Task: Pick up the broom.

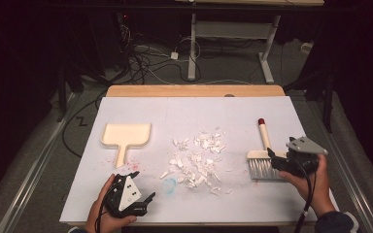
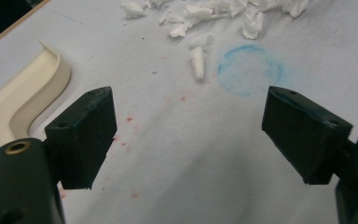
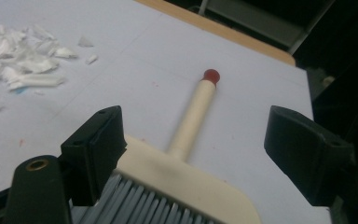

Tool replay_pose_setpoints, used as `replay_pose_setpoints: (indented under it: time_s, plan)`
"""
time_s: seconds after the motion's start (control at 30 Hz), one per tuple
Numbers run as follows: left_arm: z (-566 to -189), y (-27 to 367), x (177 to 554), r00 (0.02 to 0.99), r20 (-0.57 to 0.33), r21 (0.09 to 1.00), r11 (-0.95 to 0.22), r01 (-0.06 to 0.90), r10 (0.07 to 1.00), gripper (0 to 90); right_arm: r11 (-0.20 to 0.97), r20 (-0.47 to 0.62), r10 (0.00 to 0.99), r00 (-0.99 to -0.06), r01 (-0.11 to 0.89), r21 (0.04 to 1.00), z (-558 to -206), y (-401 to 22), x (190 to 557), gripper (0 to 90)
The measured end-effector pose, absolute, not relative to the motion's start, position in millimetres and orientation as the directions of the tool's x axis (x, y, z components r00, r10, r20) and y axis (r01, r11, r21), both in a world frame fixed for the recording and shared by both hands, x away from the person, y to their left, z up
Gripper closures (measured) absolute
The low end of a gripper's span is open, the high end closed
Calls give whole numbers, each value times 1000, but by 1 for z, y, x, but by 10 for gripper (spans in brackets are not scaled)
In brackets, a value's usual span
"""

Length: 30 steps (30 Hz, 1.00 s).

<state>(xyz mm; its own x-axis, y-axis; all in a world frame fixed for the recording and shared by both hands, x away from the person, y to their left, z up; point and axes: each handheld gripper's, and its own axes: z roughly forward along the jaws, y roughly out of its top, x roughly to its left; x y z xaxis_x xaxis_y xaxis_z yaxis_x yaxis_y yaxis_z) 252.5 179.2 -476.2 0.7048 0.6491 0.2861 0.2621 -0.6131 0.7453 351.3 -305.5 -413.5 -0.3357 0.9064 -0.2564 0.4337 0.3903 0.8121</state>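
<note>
1. Biggest risk from where I'm standing: the right tool [image 3: 193, 154] is wide open around the brush [image 3: 186, 172] head, not pinching it. Closing on that broad cream block could slip, or kick the brush sideways.
2. The left tool [image 1: 148, 200] is also open and empty, near the tabletop's [image 1: 189, 109] front edge, just below the dustpan [image 1: 125, 136]. A sweep with no pan set would scatter the paper scraps [image 1: 196, 162].
3. The brush lies flat at the right, grey bristles toward the person, cream handle with its red tip pointing away.
</note>
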Motion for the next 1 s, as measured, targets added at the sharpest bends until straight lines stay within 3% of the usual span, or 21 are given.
replay_pose_setpoints:
  time_s: [0.07, 0.23, 0.53, 0.57, 0.63, 0.67, 0.7, 0.77, 0.8, 1.0]
  plan:
    - [-476, 179, 253, 707, 284, 745, -613, 262, 648, 169, 357, -179, 913, -366, 508, 784, -415, -305, 375, 209]
    - [-476, 181, 253, 708, 281, 747, -611, 262, 648, 169, 348, -133, 919, -372, 602, 719, -425, -302, 404, 265]
    - [-477, 181, 253, 712, 283, 740, -618, 264, 643, 169, 286, -73, 953, -295, 790, 543, -455, -295, 453, 460]
    - [-478, 181, 253, 713, 283, 739, -619, 264, 642, 169, 286, -73, 953, -295, 790, 543, -455, -295, 453, 460]
    - [-478, 180, 253, 714, 285, 737, -622, 264, 640, 169, 279, -48, 952, -304, 788, 549, -454, -292, 454, 562]
    - [-478, 180, 253, 716, 284, 736, -623, 263, 638, 169, 279, -48, 952, -304, 788, 549, -454, -292, 454, 562]
    - [-478, 179, 253, 716, 285, 736, -624, 263, 638, 169, 283, -41, 949, -313, 786, 549, -454, -290, 454, 630]
    - [-478, 178, 252, 718, 285, 735, -626, 262, 635, 169, 288, -39, 947, -320, 784, 550, -454, -289, 454, 653]
    - [-478, 178, 252, 719, 286, 734, -627, 261, 634, 169, 297, -40, 943, -330, 781, 550, -454, -289, 454, 707]
    - [-479, 176, 254, 723, 285, 730, -631, 262, 629, 170, 331, -67, 933, -354, 770, 545, -454, -286, 454, 711]
